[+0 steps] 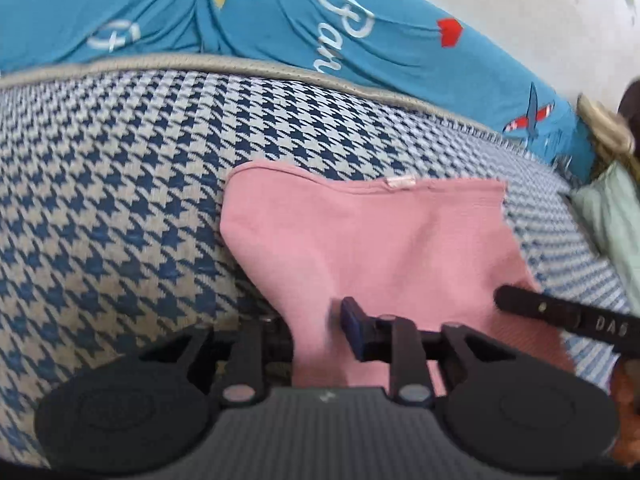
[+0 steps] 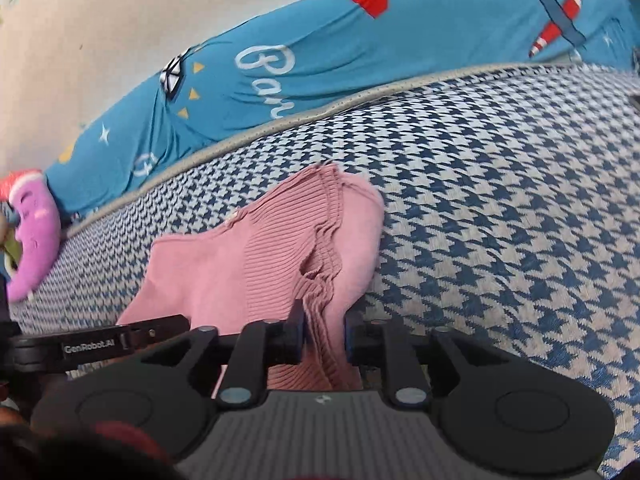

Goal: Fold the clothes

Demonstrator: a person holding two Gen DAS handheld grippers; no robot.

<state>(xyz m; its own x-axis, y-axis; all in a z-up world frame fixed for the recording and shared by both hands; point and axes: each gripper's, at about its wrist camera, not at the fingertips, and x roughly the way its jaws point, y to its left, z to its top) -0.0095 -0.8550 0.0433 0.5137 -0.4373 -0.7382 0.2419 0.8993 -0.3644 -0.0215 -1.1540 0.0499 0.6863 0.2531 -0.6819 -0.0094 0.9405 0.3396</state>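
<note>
A: Item one, pink garment [image 1: 372, 240]. Location?

B: On the houndstooth mattress [image 1: 120, 184], on the near side of the grey piping [image 1: 248, 65] that borders it. Taking that piping as landmark: the garment's hemmed top edge runs roughly along it, a short way on the viewer's side; the cloth narrows from there back toward both tongs. Long axis, as judged: from piping toward the holders

A: Item two, left tongs [image 1: 316, 332]?

B: Drawn in on the garment's lower left part; pink cloth fills the gap beside the blue pad. The far finger is hidden under the fabric, so the clamp is a judgement, though a fairly safe one

A: Item three, right tongs [image 2: 323, 340]?

B: Pinched on a bunched ribbed section of the same garment [image 2: 256, 264]; the folds pass straight between the two pads, which stand close together

A: Which is nearer the cloth?

B: Neither; both grip the near edge, side by side, the other tool showing at the margin of each view. The free body of the garment lies ahead of both, toward the piping

A: Coming move?

B: Probably carrying the held edge forward over the rest, toward the piping. Risk: the ribbed bunch stays crumpled in the fold

A: Sundries?

B: Blue printed sheet [image 2: 360, 52] beyond the piping; purple plush toy [image 2: 34, 232] at its left end
</note>
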